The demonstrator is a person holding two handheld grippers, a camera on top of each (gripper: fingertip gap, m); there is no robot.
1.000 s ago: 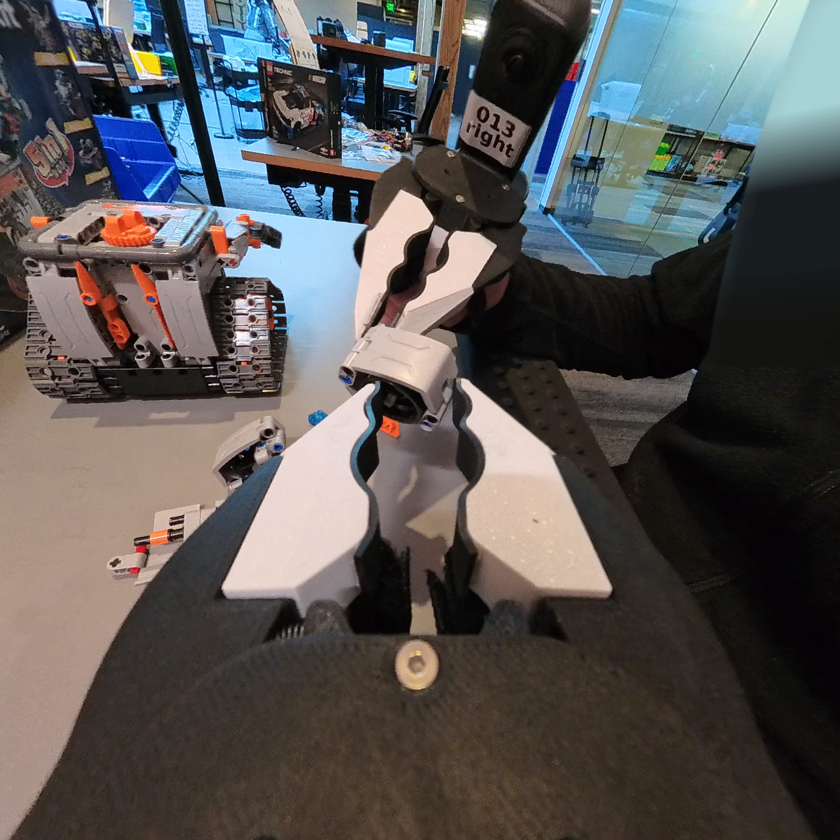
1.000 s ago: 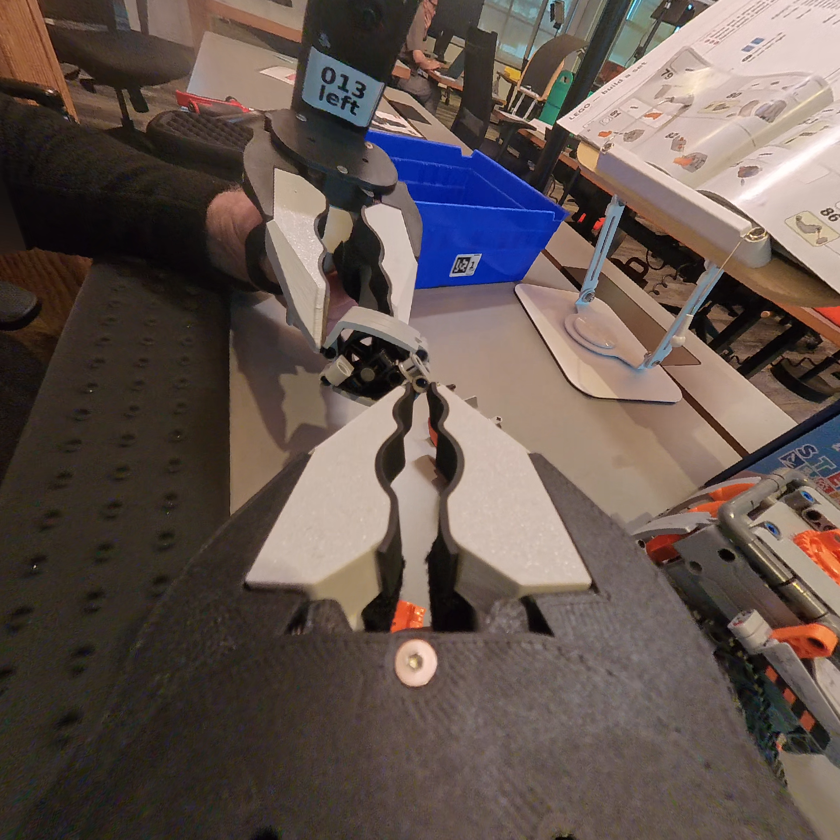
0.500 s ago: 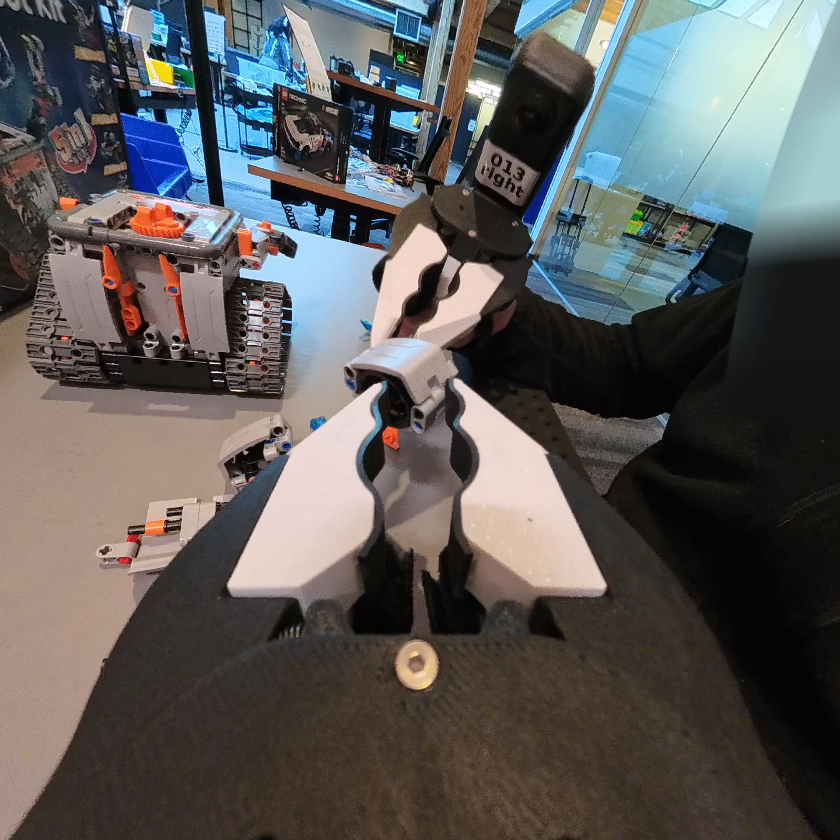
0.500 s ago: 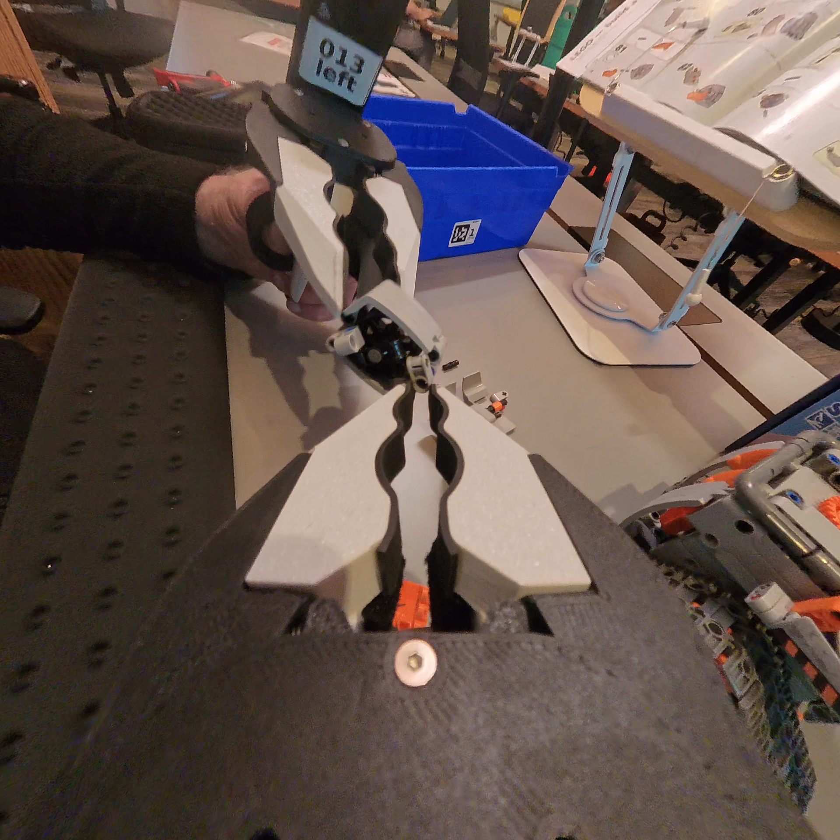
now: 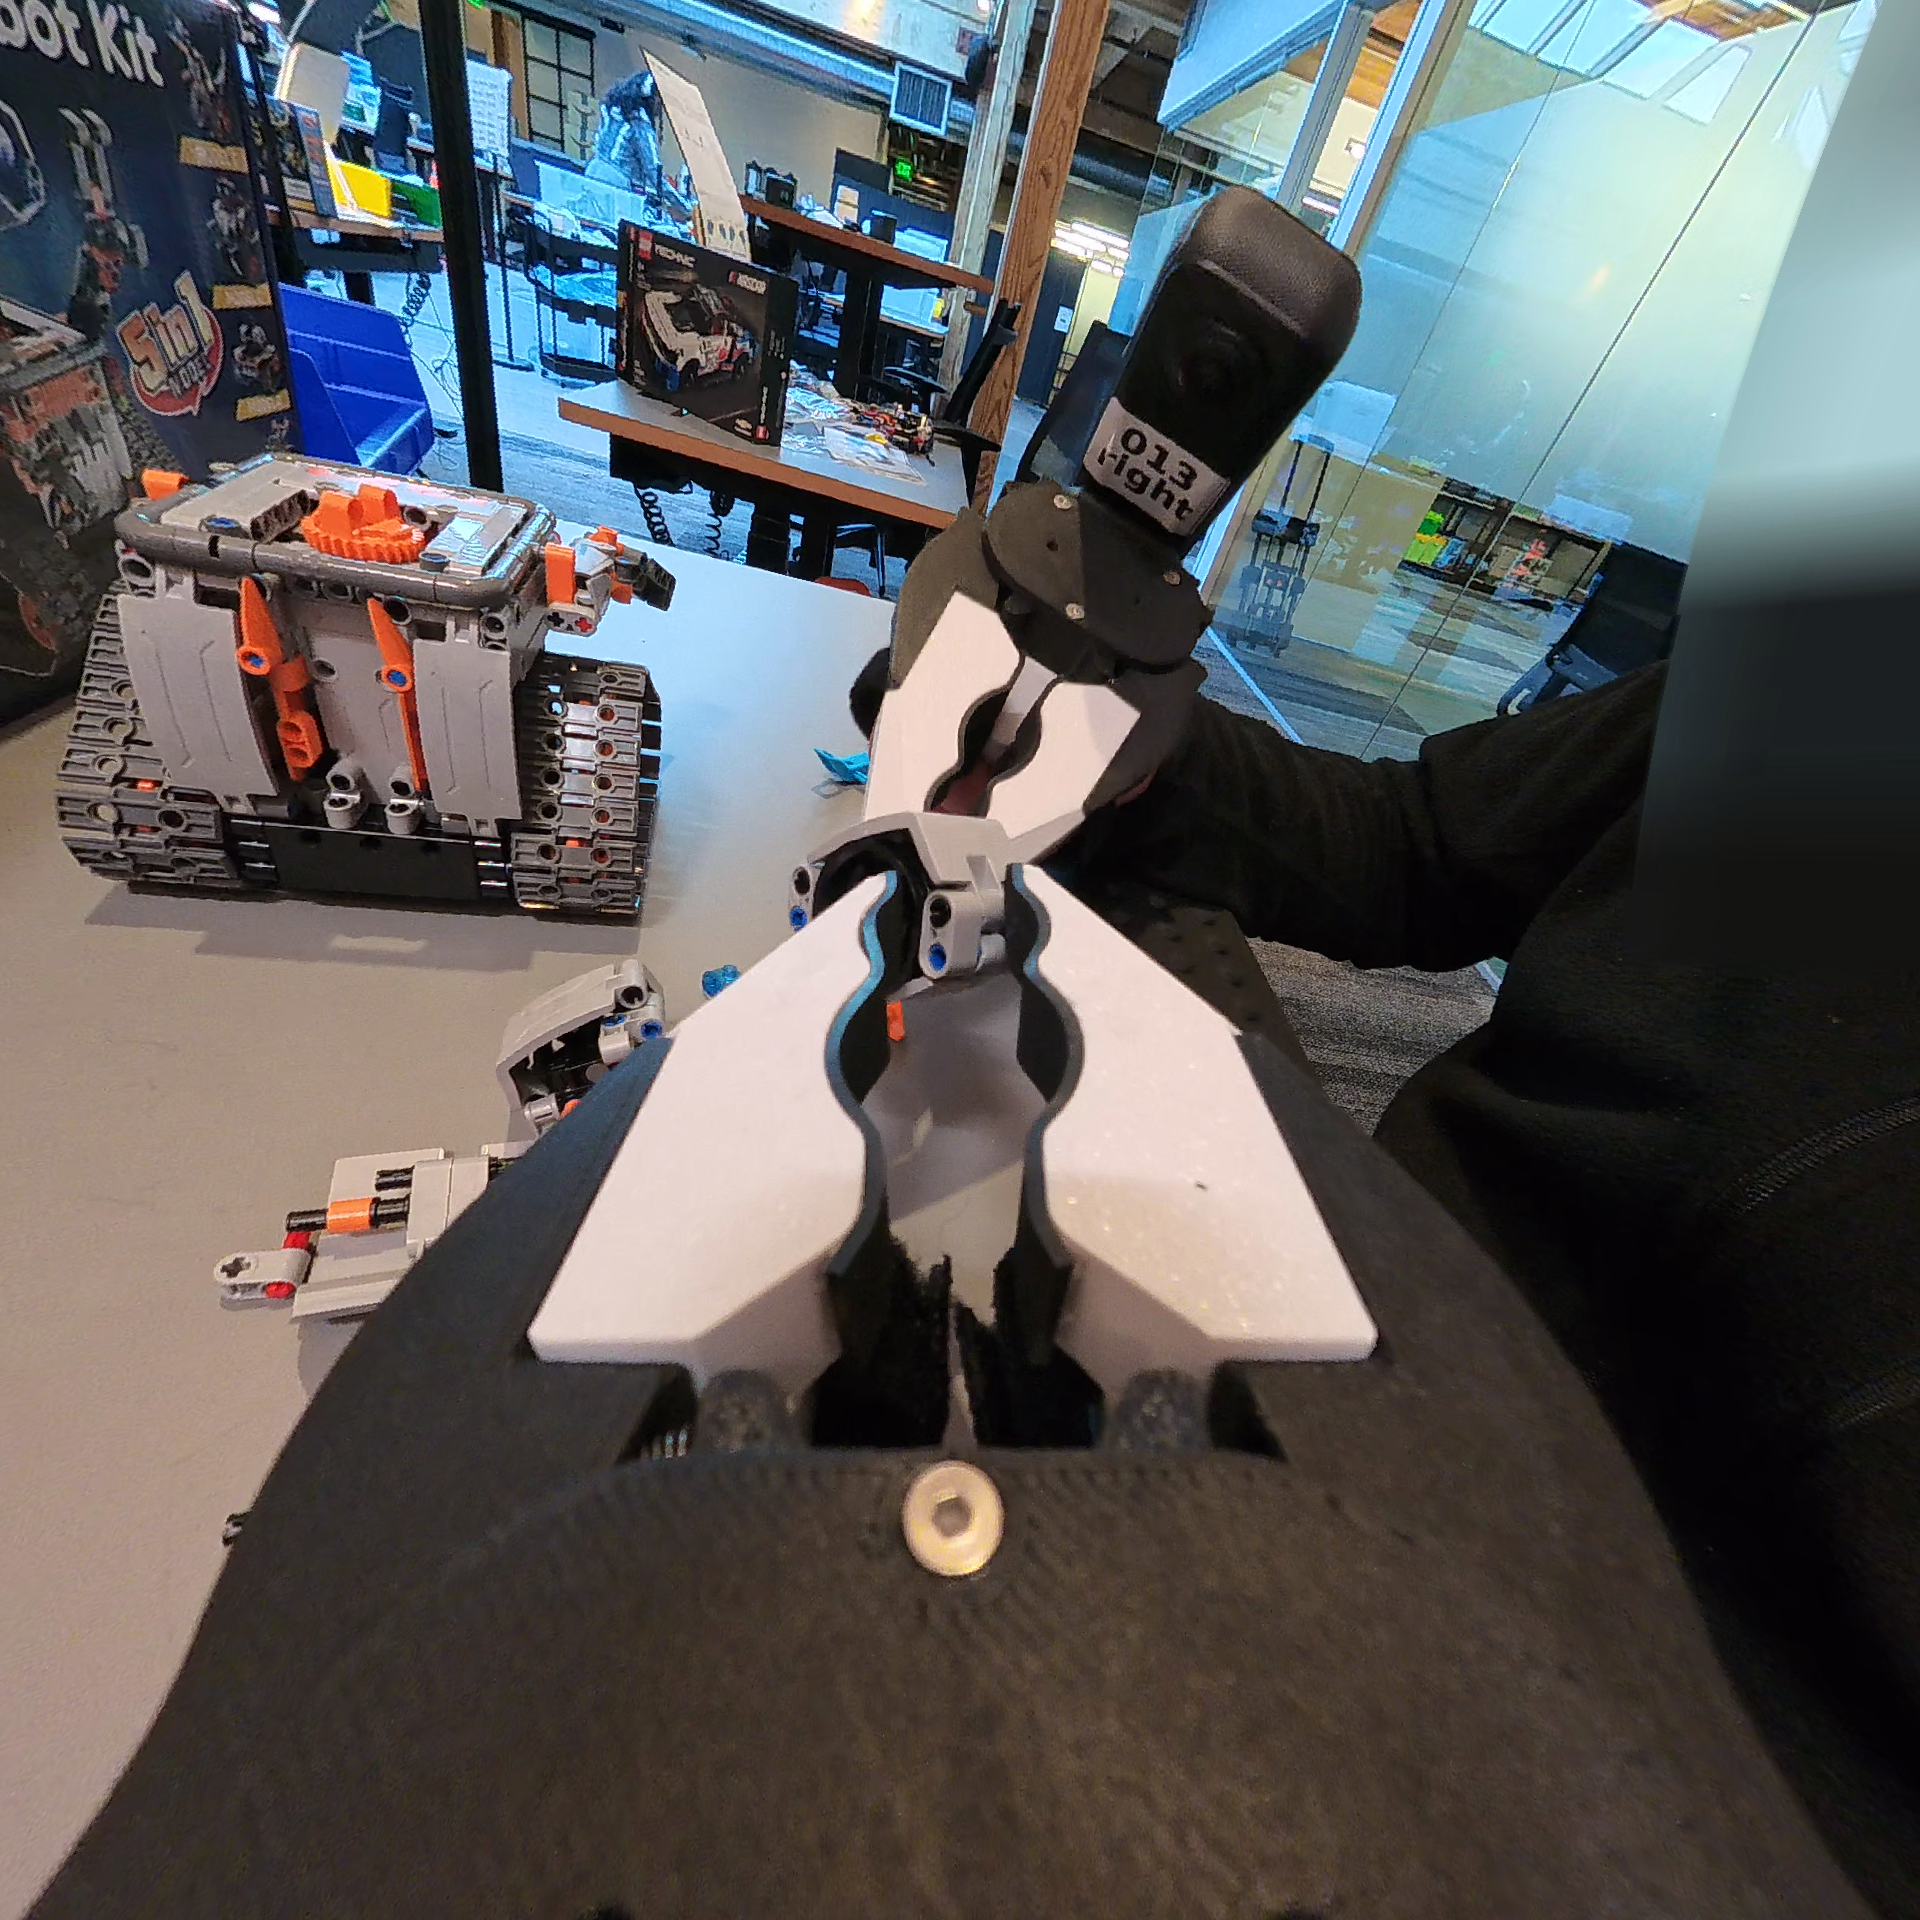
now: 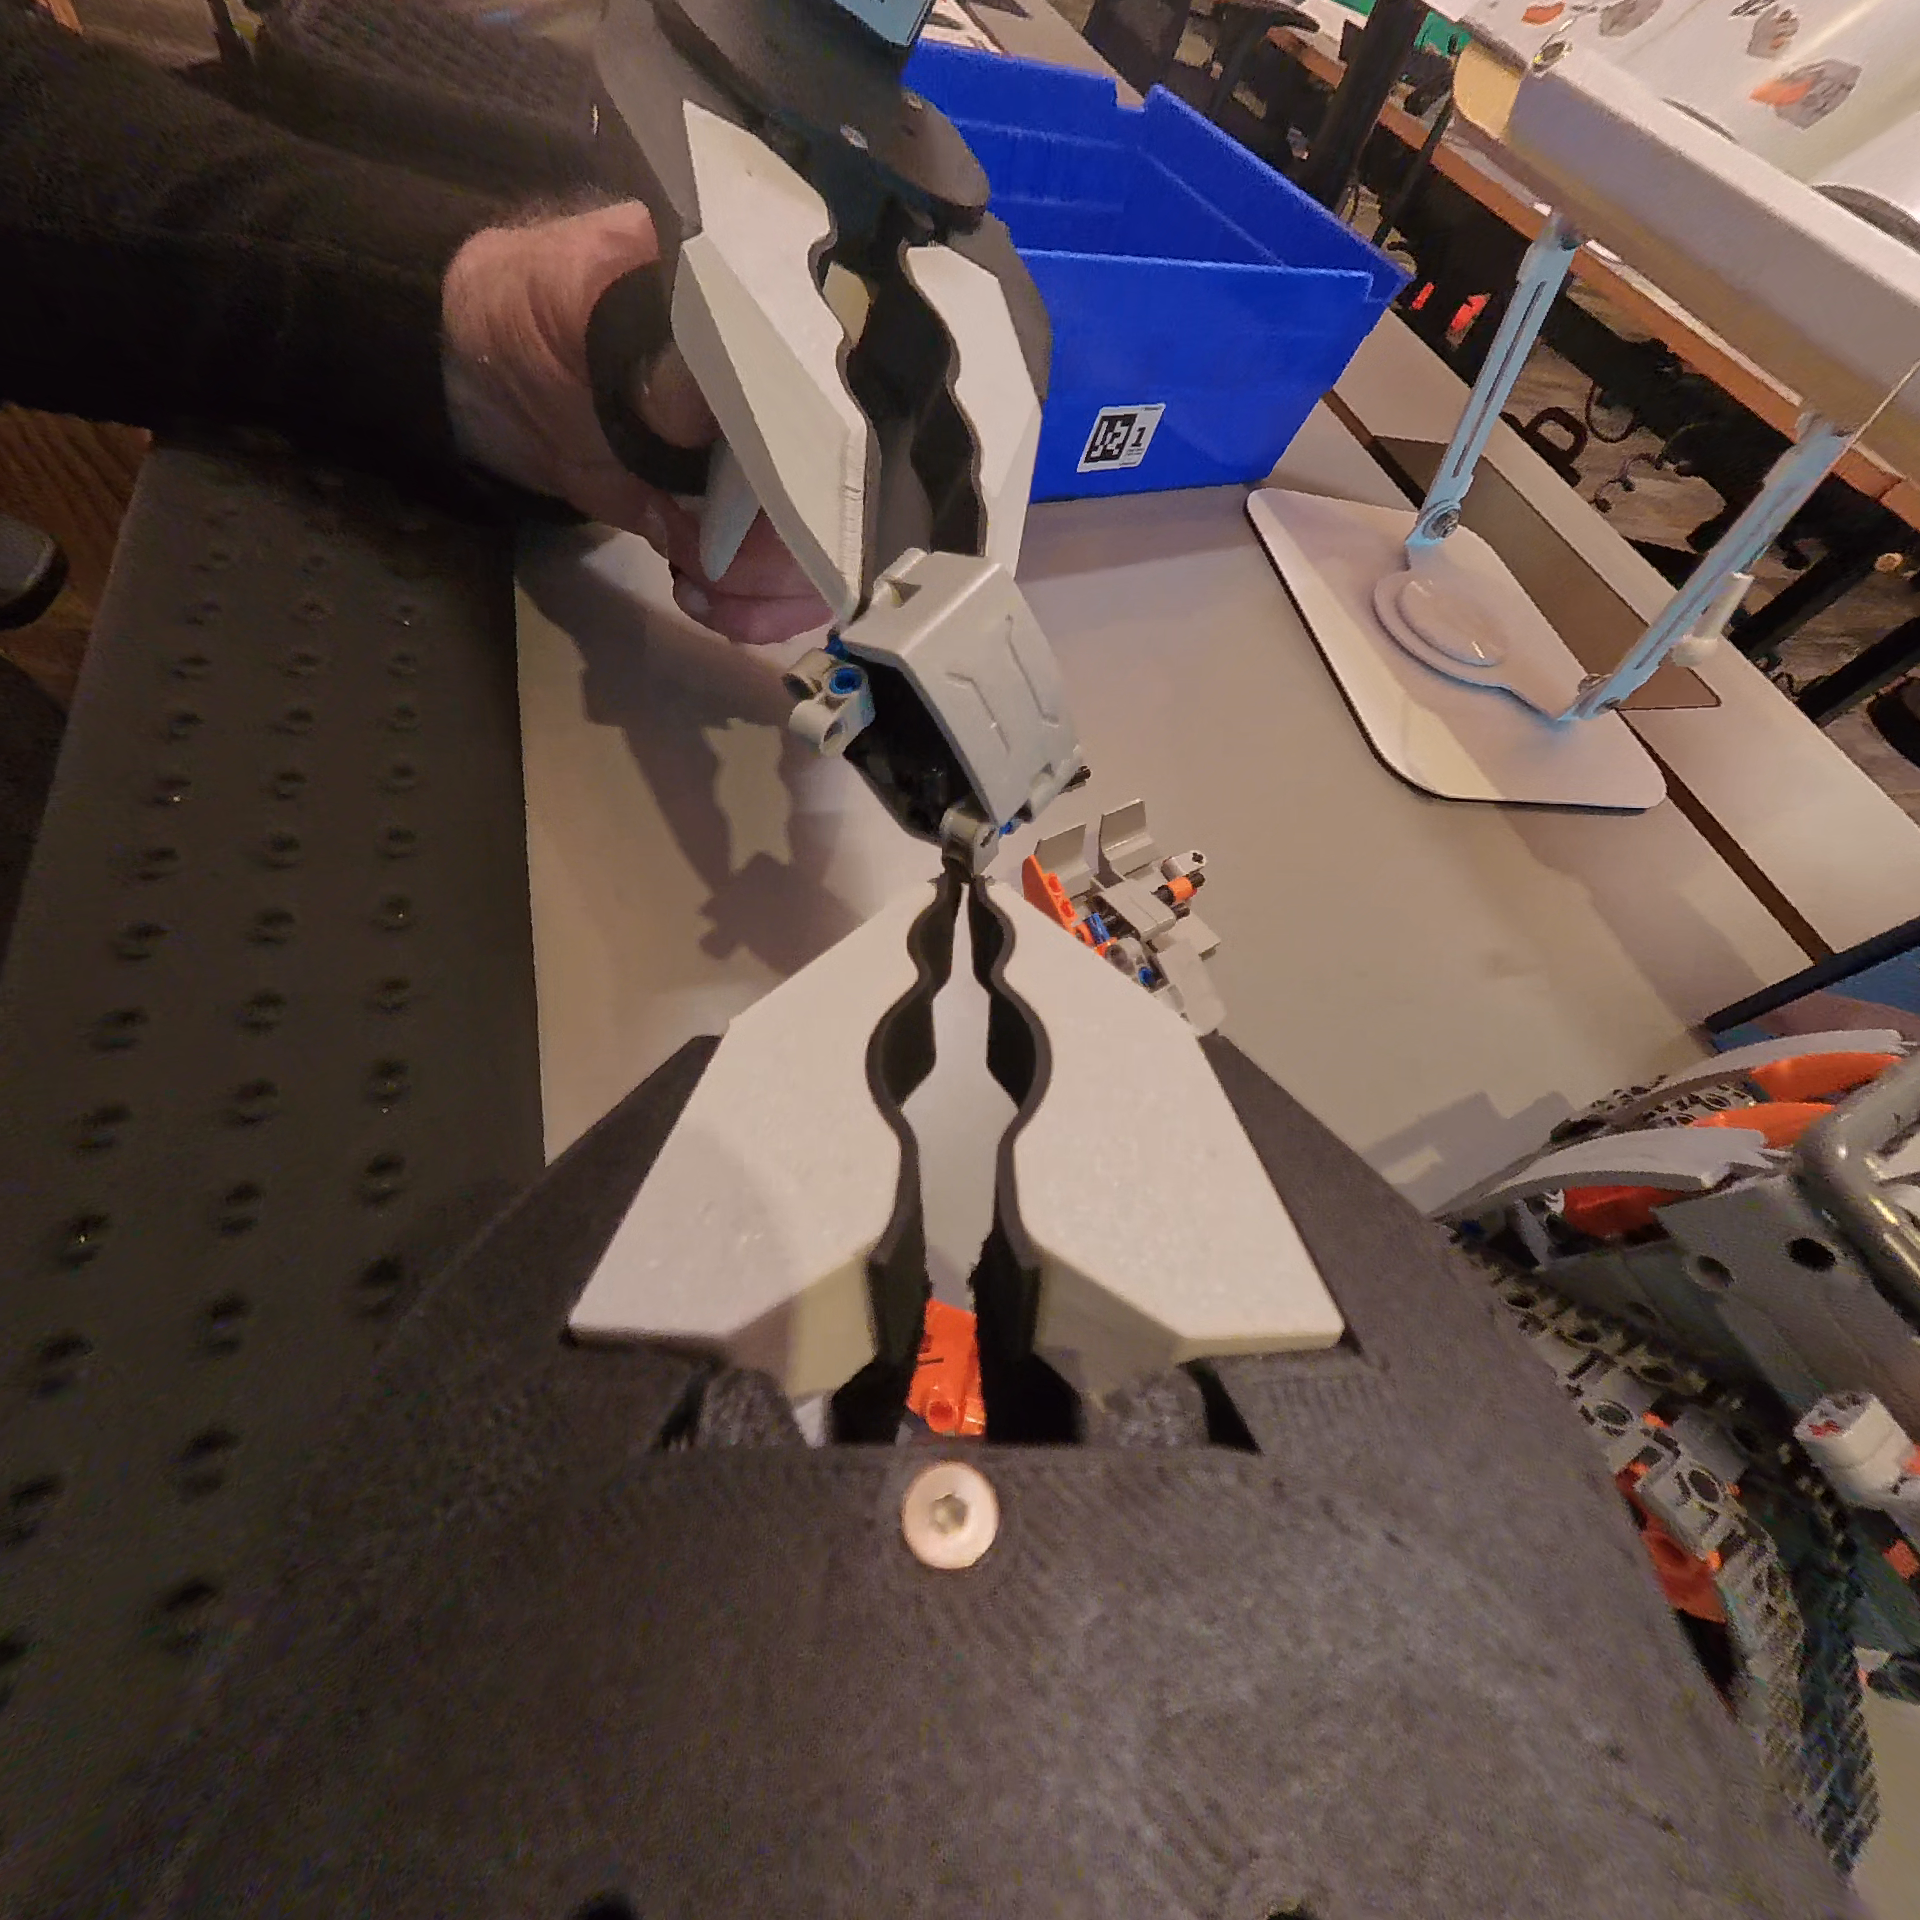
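Observation:
A small grey brick assembly [image 5: 935, 842] with a black inside and blue pins hangs in the air between both grippers. My left gripper [image 5: 945, 894] is shut on it, with its fingers set apart around the body. My right gripper [image 6: 961, 883] is shut on a small grey lug at the lower end of the assembly [image 6: 966, 686]. The right gripper [image 5: 987, 816] faces me in the left wrist view. The left gripper [image 6: 914, 582], held by a hand, comes down from the top in the right wrist view.
A grey and orange tracked brick vehicle [image 5: 343, 686] stands on the grey table [image 5: 156, 1091]. Loose brick sub-assemblies [image 5: 582, 1039] [image 5: 353, 1216] lie near it. A blue bin [image 6: 1164, 270], a white booklet stand [image 6: 1455, 665] and a black perforated mat [image 6: 260, 935] are around. Some 5 cm of space lies between my two pairs of fingers.
The assembly has turned between the two grippers, so its grey shell now faces the right wrist camera. Both grippers have kept their hold and shifted slightly.

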